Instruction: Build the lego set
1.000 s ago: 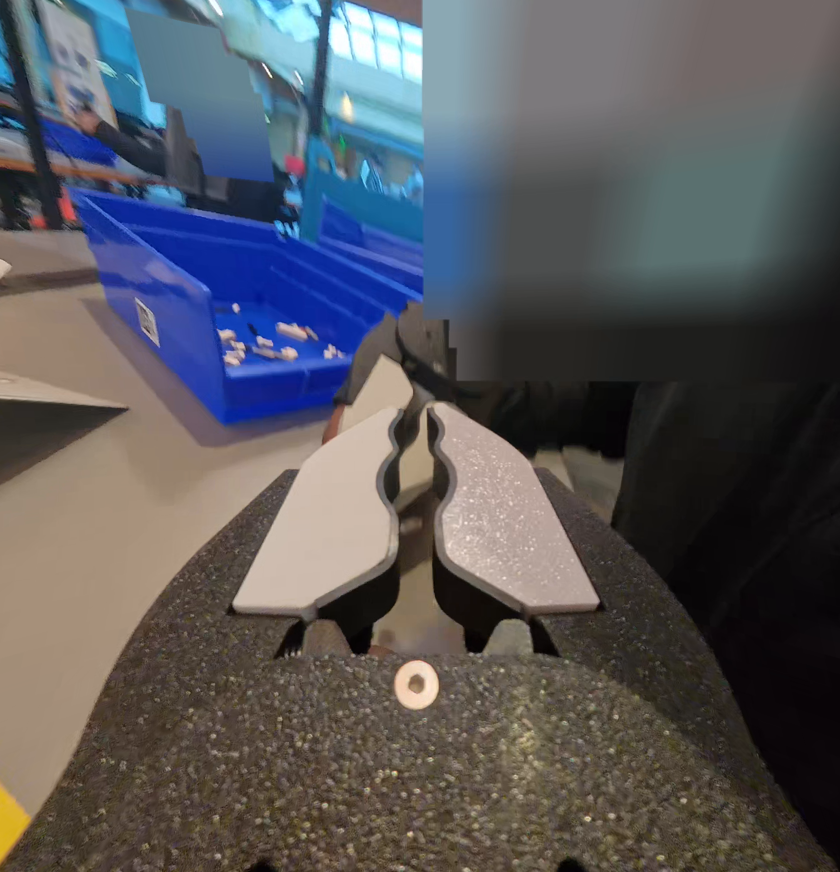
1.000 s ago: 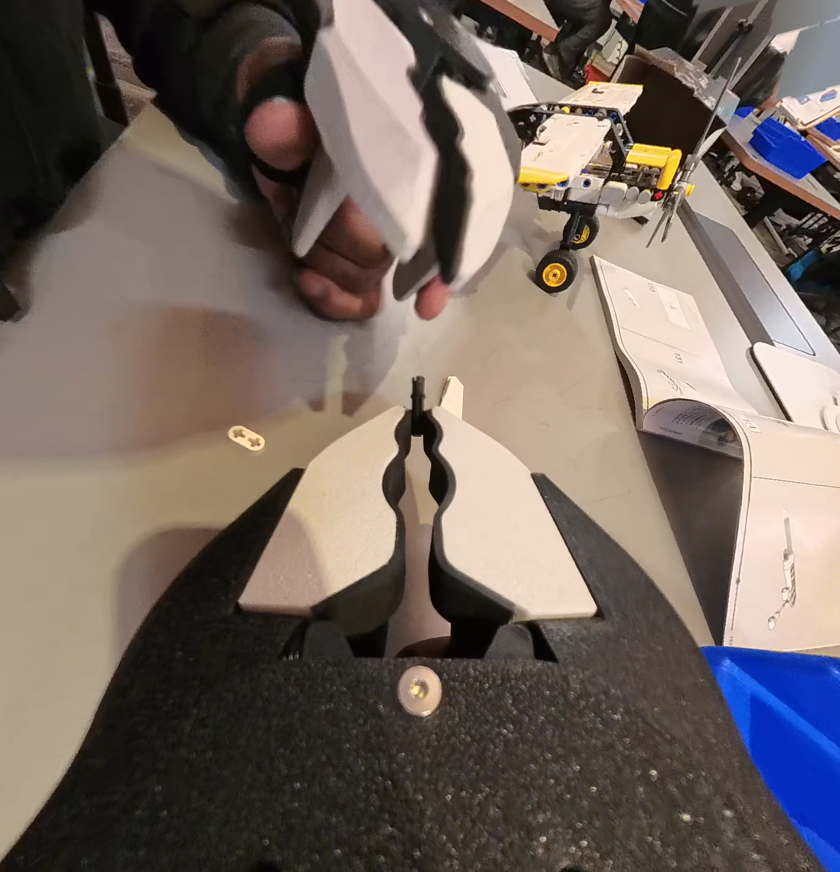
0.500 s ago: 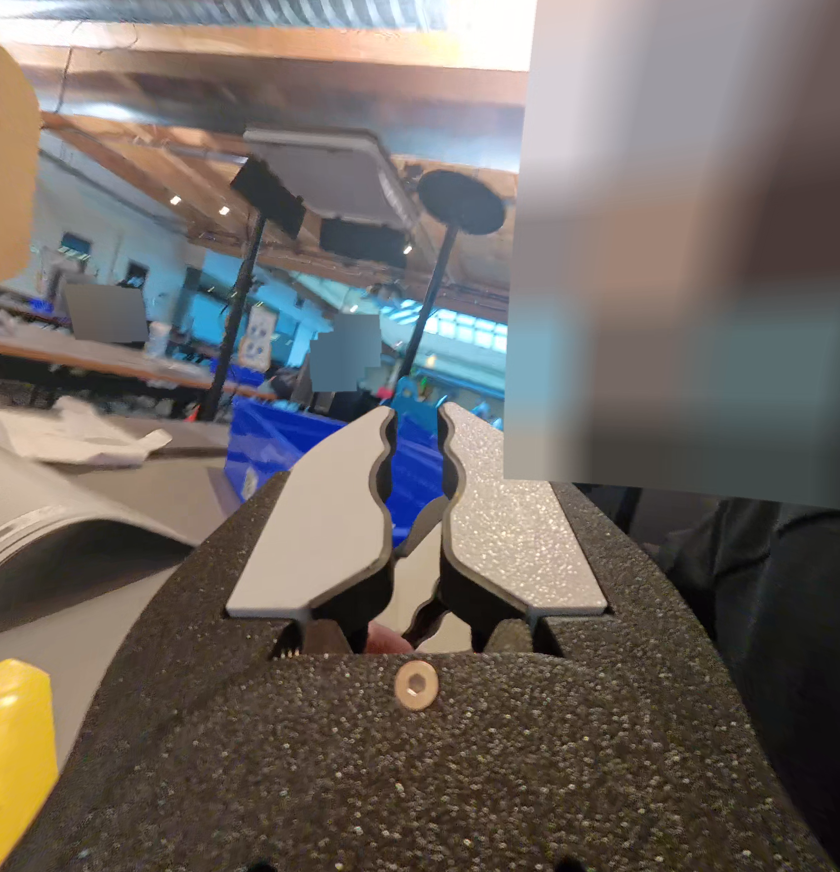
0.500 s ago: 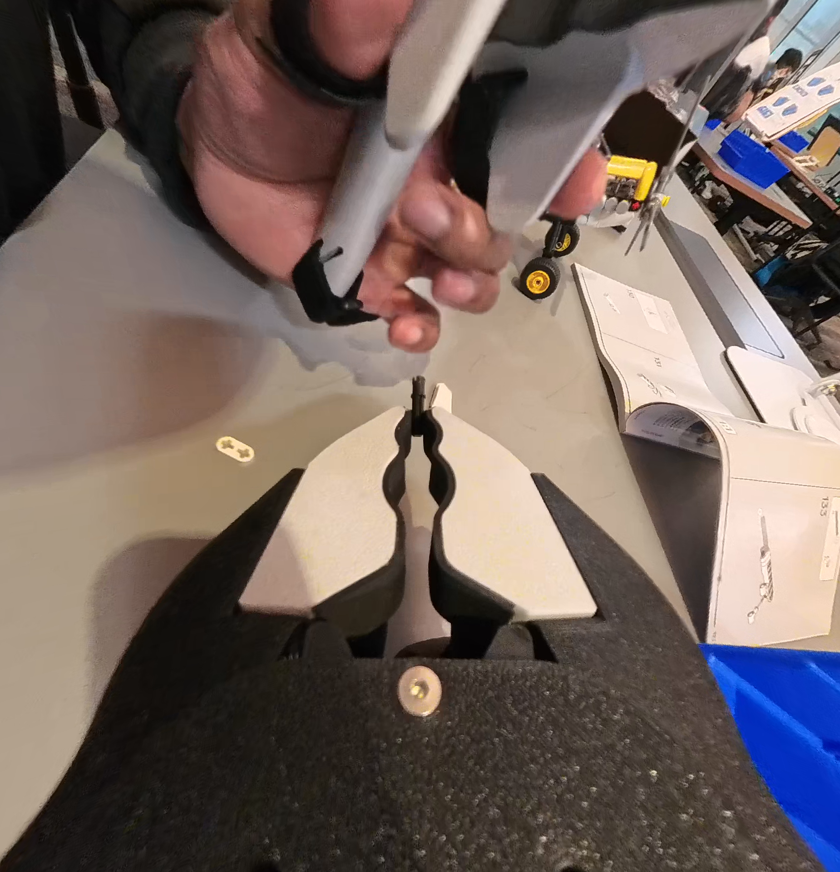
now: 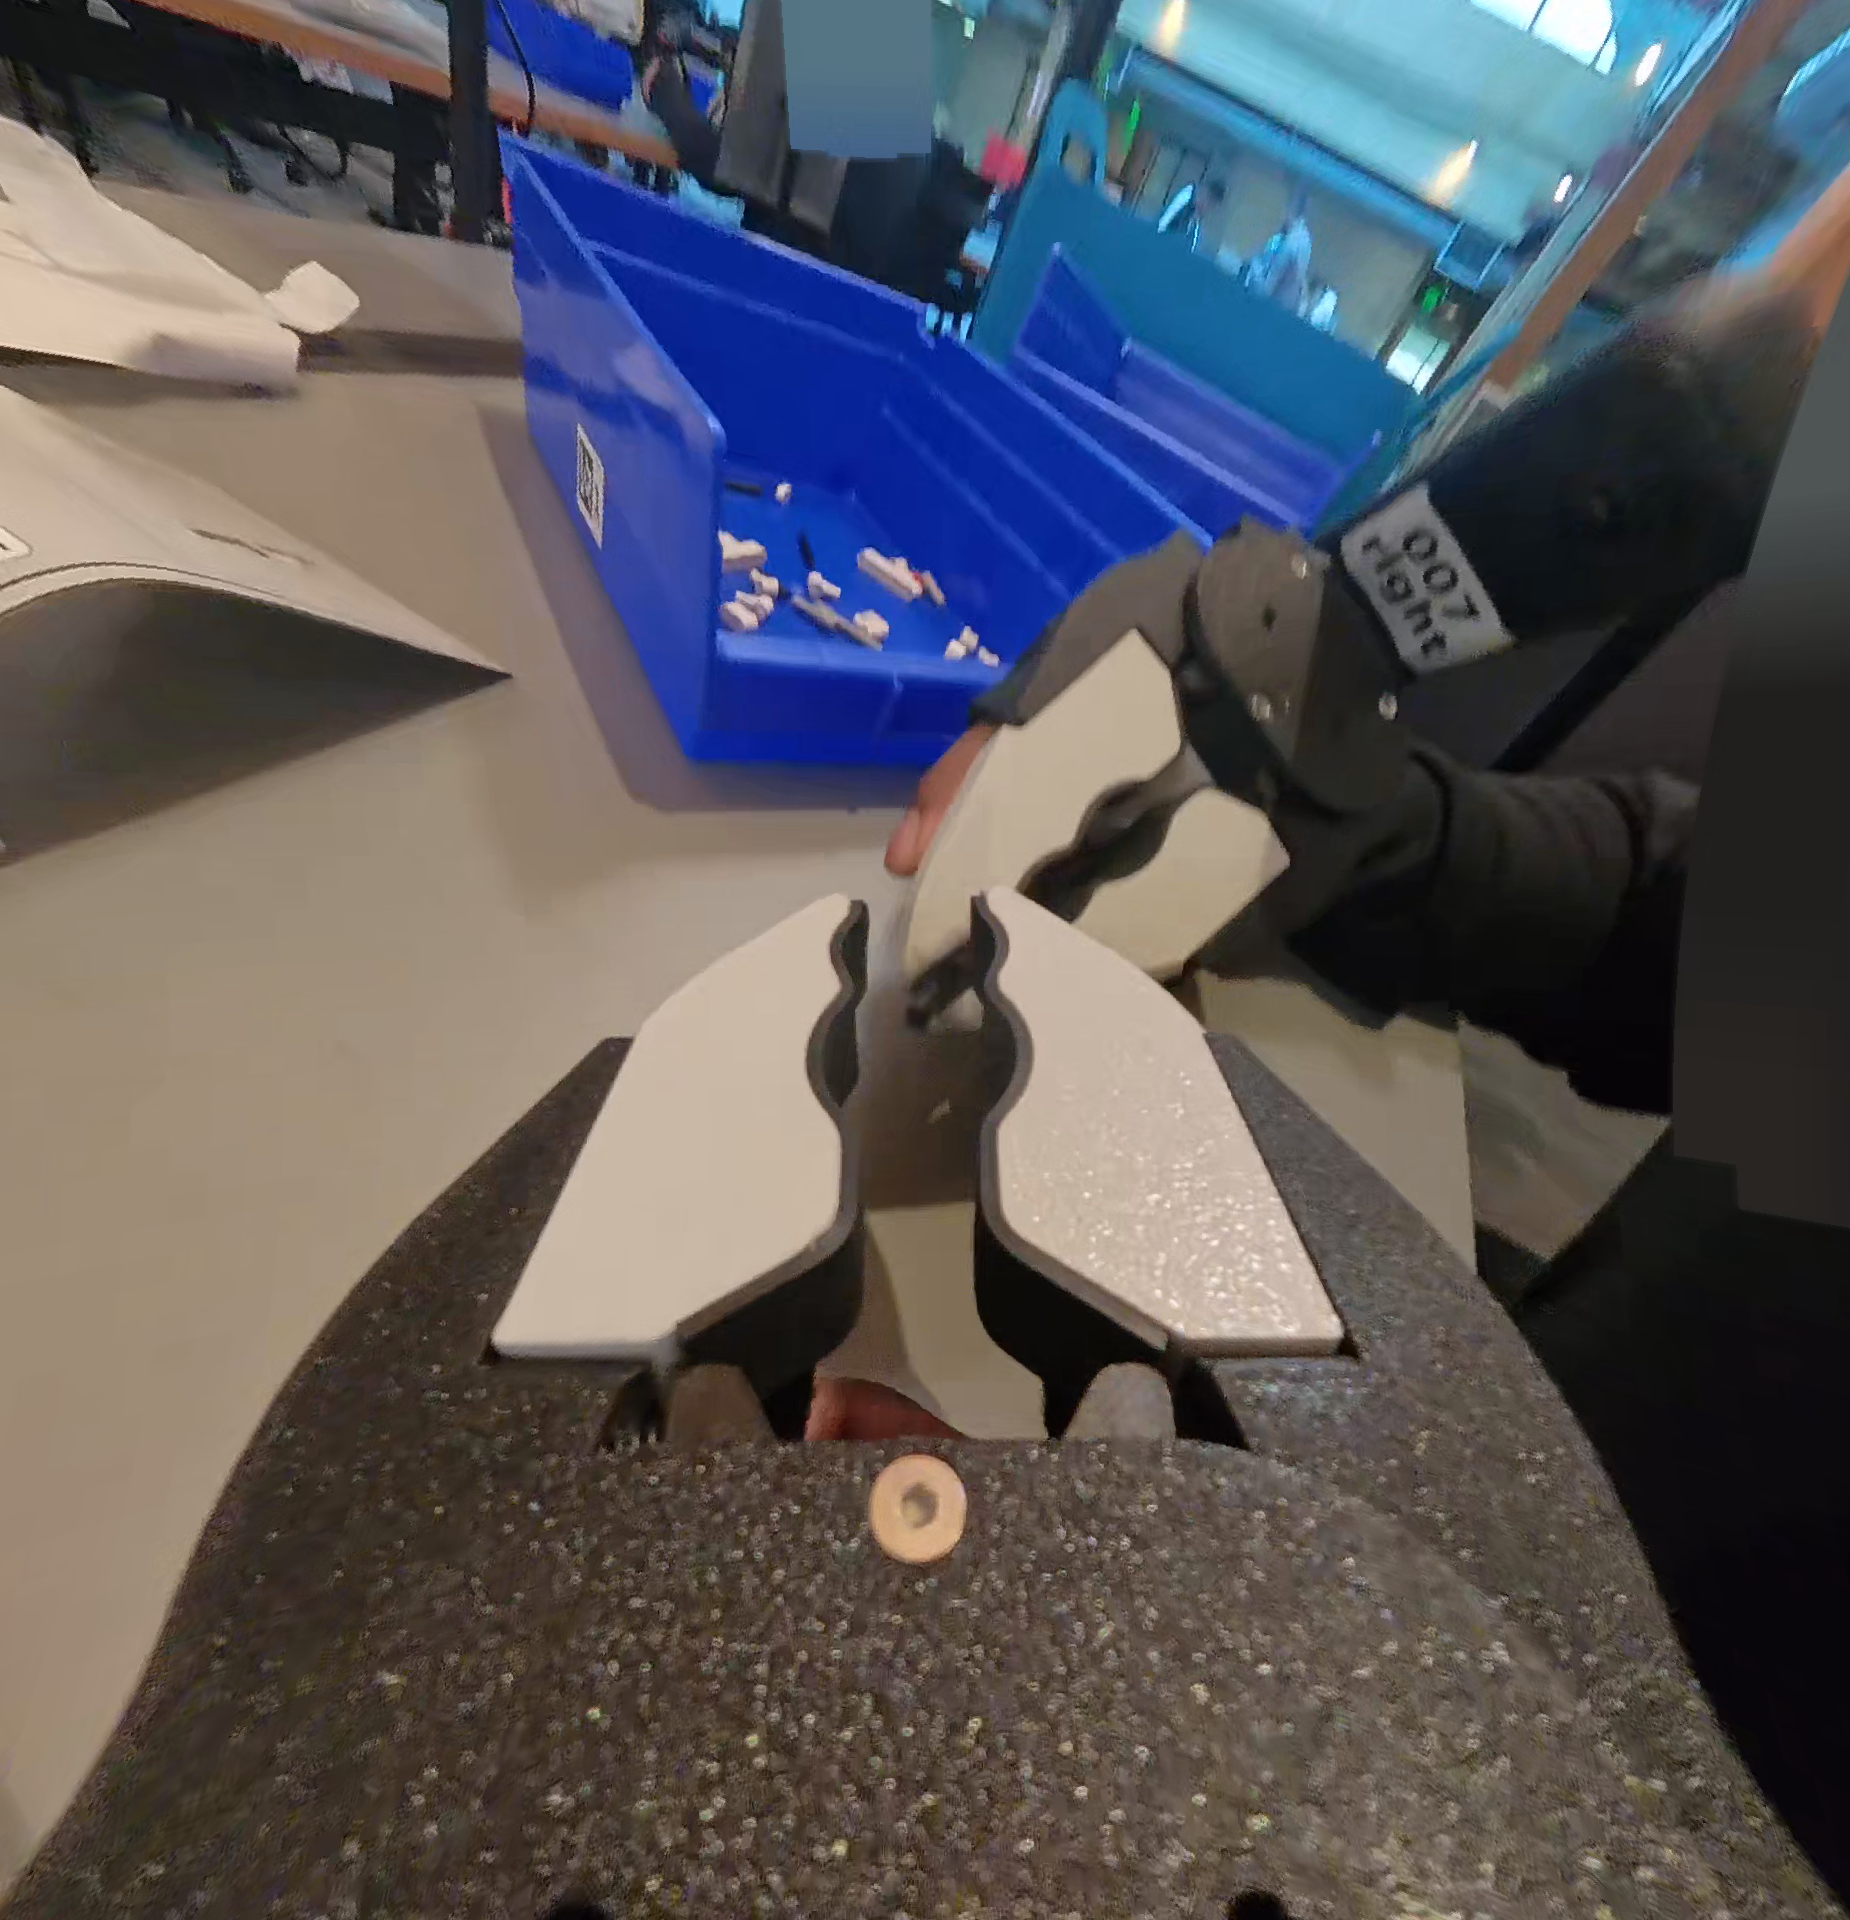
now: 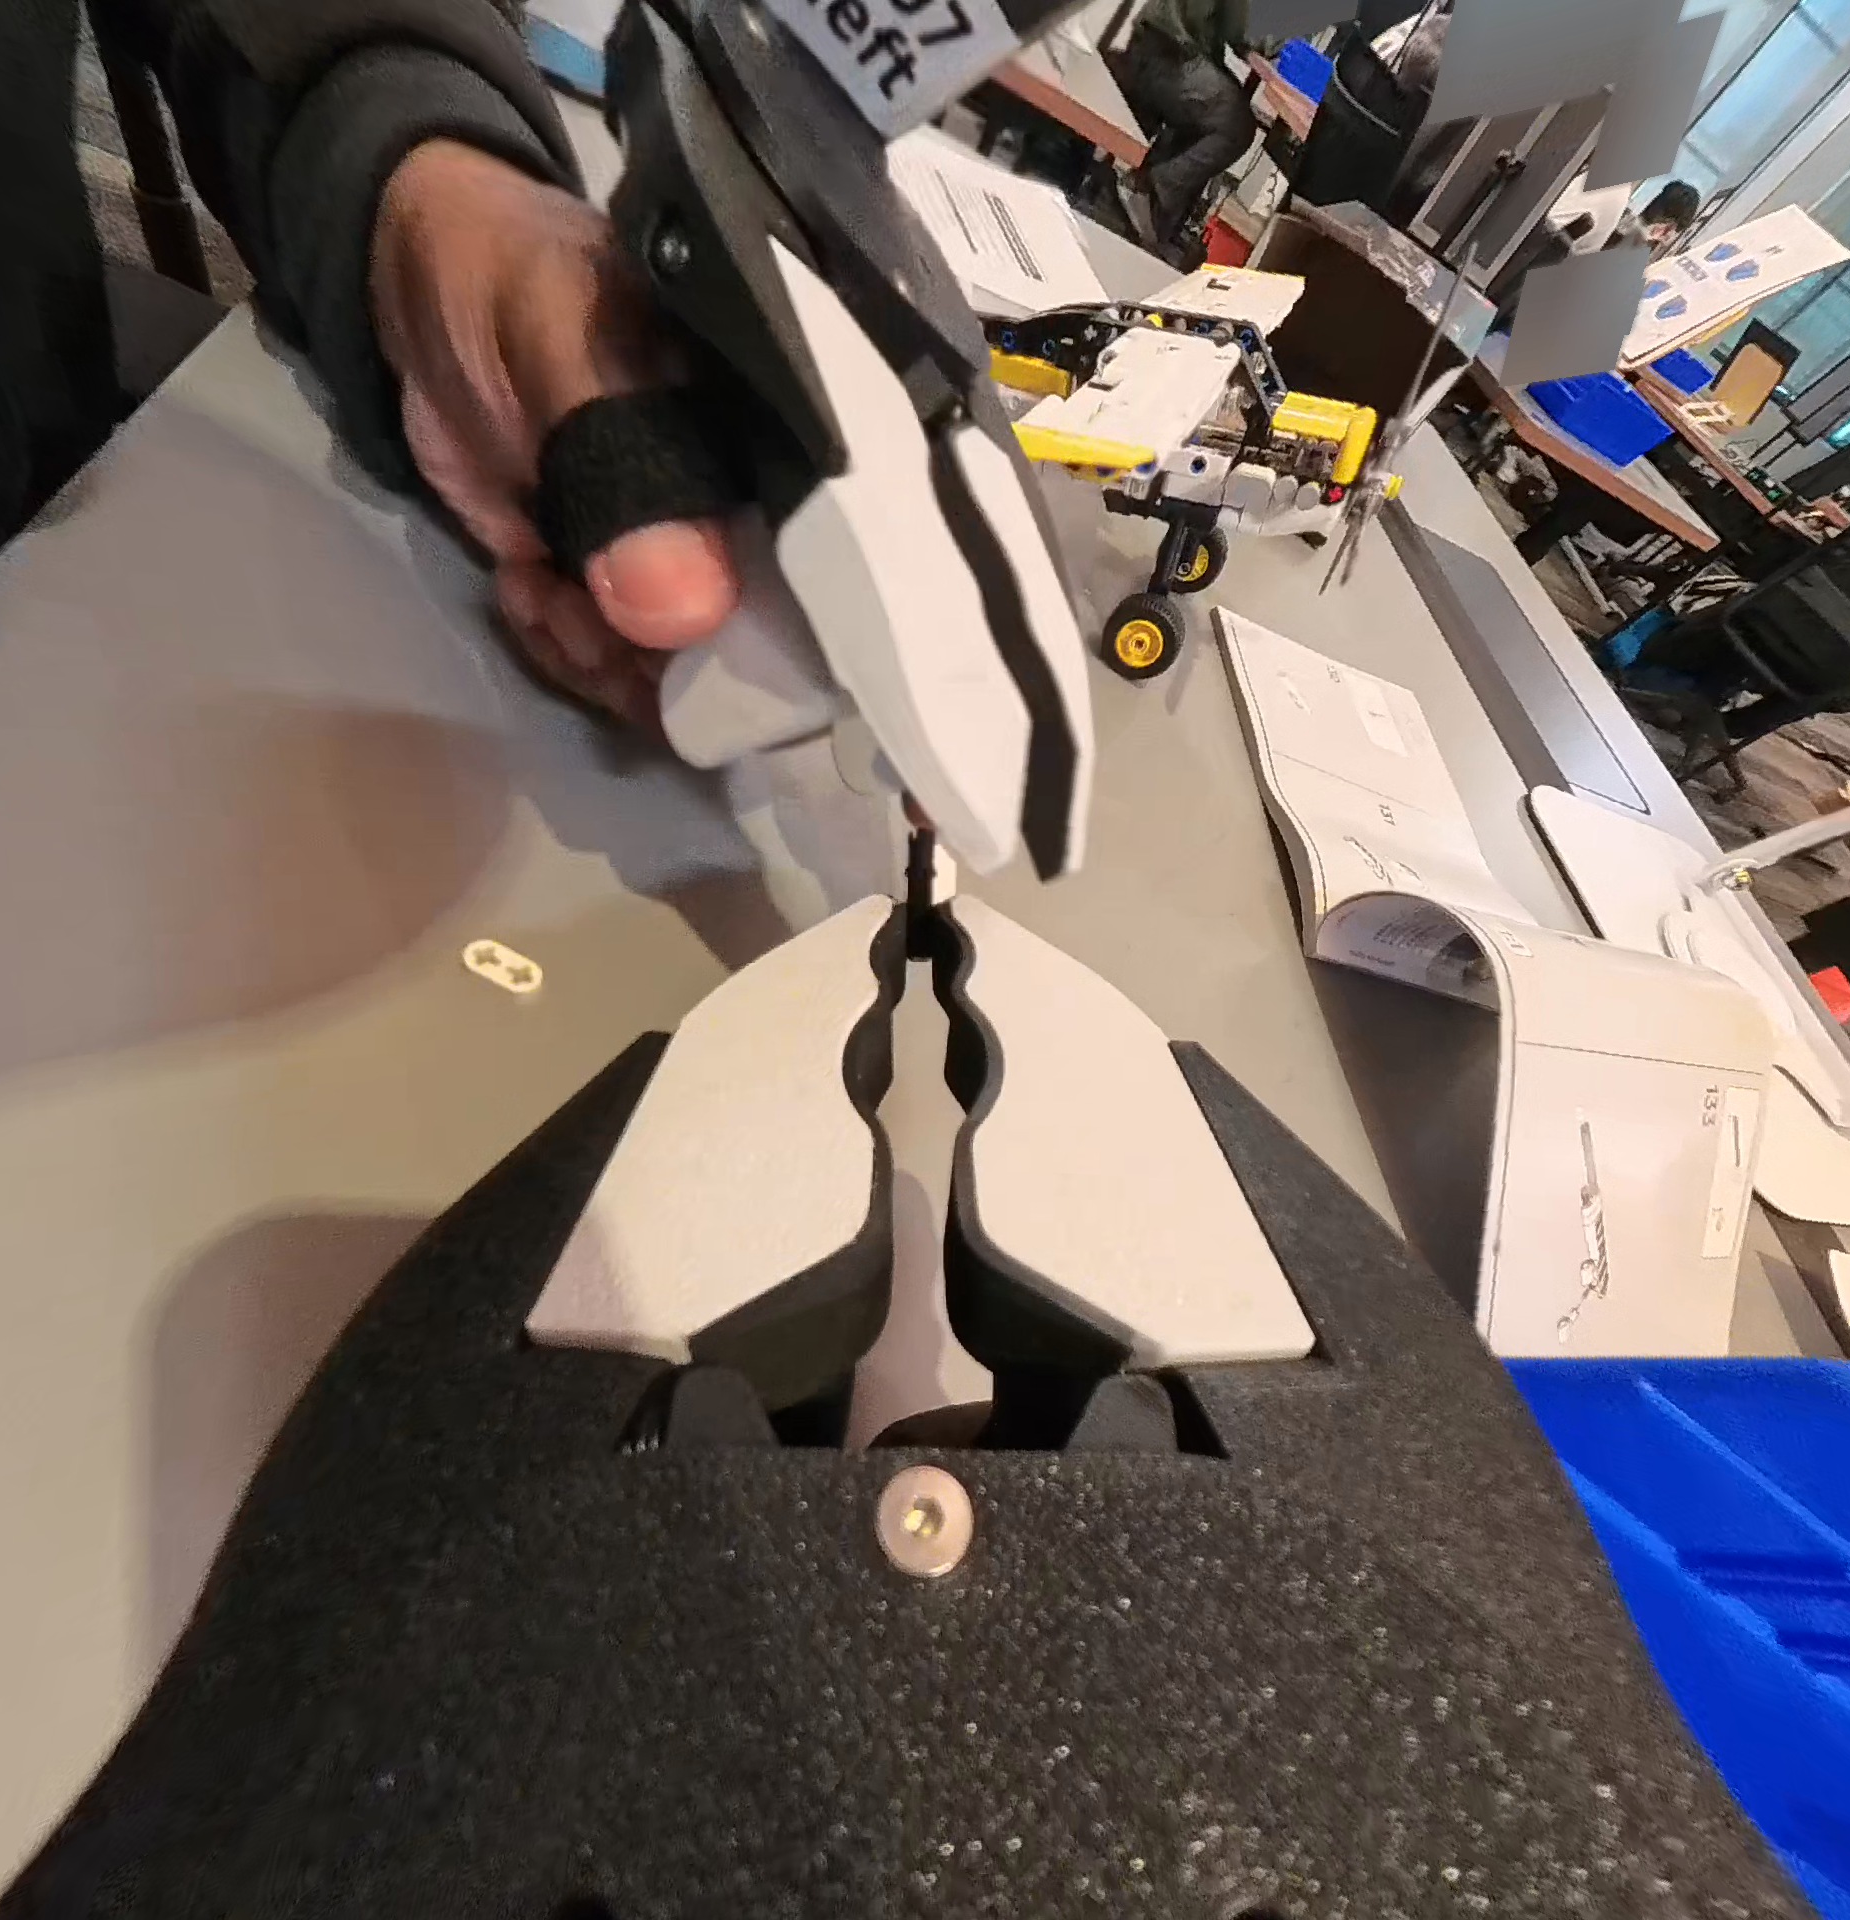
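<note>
My right gripper is shut on a small black pin that sticks up from its fingertips, with a small pale piece just behind the pin. My left gripper is open and holds nothing. In the left wrist view the right gripper's fingers reach in from the right, and the black pin lies in the gap between my left fingertips, close to the right one, not pressed. In the right wrist view the left gripper hangs just above the pin, held by a hand.
A blue bin with several small pale pieces stands behind; its corner shows in the right wrist view. A flat pale two-hole piece lies on the grey table. A white-and-yellow brick-built vehicle and an open booklet lie farther right. Both grippers' tips are close together, under 4 cm apart.
My left gripper swung up toward the ceiling, then back down to the right gripper's tip, and its jaws widened. The right gripper stayed shut on the black pin and hardly moved.
</note>
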A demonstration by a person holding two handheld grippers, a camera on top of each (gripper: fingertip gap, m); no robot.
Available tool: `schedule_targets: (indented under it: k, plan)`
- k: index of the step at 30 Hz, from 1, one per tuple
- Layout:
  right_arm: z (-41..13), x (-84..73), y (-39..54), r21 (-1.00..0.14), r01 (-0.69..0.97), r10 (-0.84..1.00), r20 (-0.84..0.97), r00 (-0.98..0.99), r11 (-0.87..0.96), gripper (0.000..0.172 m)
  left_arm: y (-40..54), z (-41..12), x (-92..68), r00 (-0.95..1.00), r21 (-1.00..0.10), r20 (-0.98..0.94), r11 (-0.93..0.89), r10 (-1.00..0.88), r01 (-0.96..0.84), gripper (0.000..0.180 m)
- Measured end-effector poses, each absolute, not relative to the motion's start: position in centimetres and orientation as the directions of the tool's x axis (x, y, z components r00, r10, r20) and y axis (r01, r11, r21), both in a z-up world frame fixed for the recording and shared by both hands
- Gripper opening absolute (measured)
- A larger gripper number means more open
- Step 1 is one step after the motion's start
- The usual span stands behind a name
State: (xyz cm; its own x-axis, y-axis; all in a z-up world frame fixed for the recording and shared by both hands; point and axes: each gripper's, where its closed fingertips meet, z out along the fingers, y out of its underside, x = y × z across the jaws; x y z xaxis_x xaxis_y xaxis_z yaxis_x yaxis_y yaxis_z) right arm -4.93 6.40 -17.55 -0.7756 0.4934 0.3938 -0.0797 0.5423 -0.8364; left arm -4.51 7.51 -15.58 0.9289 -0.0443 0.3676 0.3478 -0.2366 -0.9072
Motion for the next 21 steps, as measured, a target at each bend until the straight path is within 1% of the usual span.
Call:
schedule_targets:
  k: [4, 10, 12, 15, 19, 21]
  plan:
    - [-17.2, -4.6, 6.7, -0.843, -0.1, 0.479, 0.393, -0.785, 0.528, 0.004, 6.6, -15.4, -4.0, 0.952, -0.924, 0.294, -0.282, -0.085, 0.26, 0.02]
    - [-17.1, -4.3, 6.4, -0.844, -0.126, 0.458, 0.402, -0.793, 0.522, 0.004, 6.7, -16.5, -3.2, 0.923, -0.89, 0.361, -0.344, -0.131, 0.3, 0.014]
    - [-17.1, -4.2, 6.3, -0.843, -0.133, 0.453, 0.406, -0.793, 0.521, 0.004, 6.7, -16.4, -3.1, 0.915, -0.886, 0.376, -0.346, -0.145, 0.31, 0.007]
    - [-17.2, -4.2, 6.3, -0.832, -0.14, 0.448, 0.422, -0.788, 0.537, 0.004, 6.8, -16.6, -3.0, 0.913, -0.883, 0.378, -0.356, -0.152, 0.306, 0.005]
    - [-17.2, -4.7, 6.5, -0.832, -0.134, 0.479, 0.432, -0.764, 0.538, 0.005, 7.0, -16.5, -3.6, 0.883, -0.852, 0.45, -0.36, -0.133, 0.38, 0.005]
    - [-16.4, -5.2, 6.7, -0.857, -0.113, 0.534, 0.41, -0.739, 0.502, 0.007, 7.1, -14.9, -4.2, 0.85, -0.841, 0.509, -0.292, -0.139, 0.456, 0.004]
